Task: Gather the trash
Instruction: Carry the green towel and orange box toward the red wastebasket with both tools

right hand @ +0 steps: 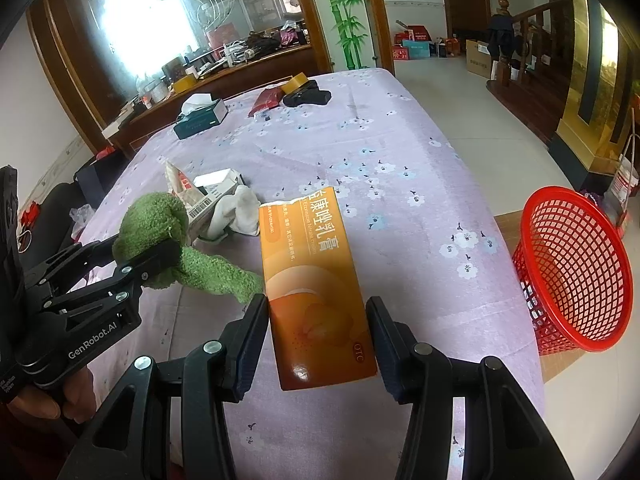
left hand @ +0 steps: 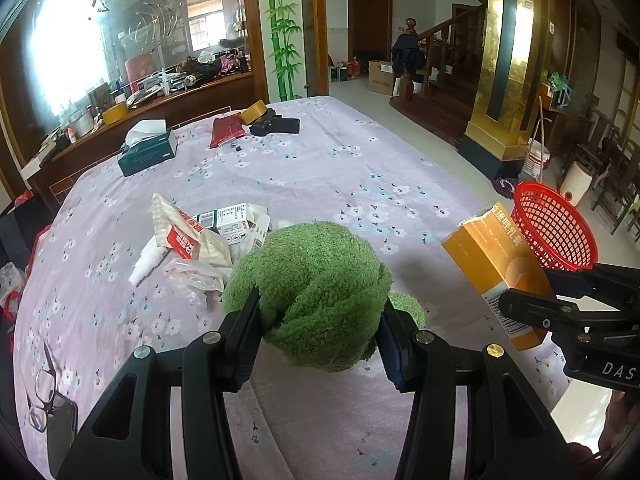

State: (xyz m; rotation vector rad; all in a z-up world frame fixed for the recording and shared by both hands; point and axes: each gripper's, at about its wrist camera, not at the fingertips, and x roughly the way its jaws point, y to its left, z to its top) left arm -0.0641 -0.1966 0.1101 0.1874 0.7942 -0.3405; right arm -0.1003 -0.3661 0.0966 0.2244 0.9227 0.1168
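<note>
My left gripper (left hand: 318, 312) is shut on a bunched green fuzzy cloth (left hand: 316, 292) and holds it just above the purple flowered tablecloth (left hand: 340, 168); it also shows in the right wrist view (right hand: 160, 256), cloth (right hand: 152, 228). My right gripper (right hand: 318, 320) is shut on an orange medicine box (right hand: 312, 280), held upright over the table; the box (left hand: 496, 268) shows at right in the left wrist view. A red mesh basket (right hand: 576, 272) stands tilted off the table's right edge (left hand: 556, 228). A pile of trash (left hand: 208, 236) with torn packets, a white box and plastic lies at left.
At the far end lie a green tissue box (left hand: 148, 148), a red pouch (left hand: 226, 130), a tape roll (left hand: 254, 111) and a black object (left hand: 276, 125). Glasses (left hand: 44, 392) lie at the near left edge. A white cloth (right hand: 236, 212) lies by the trash.
</note>
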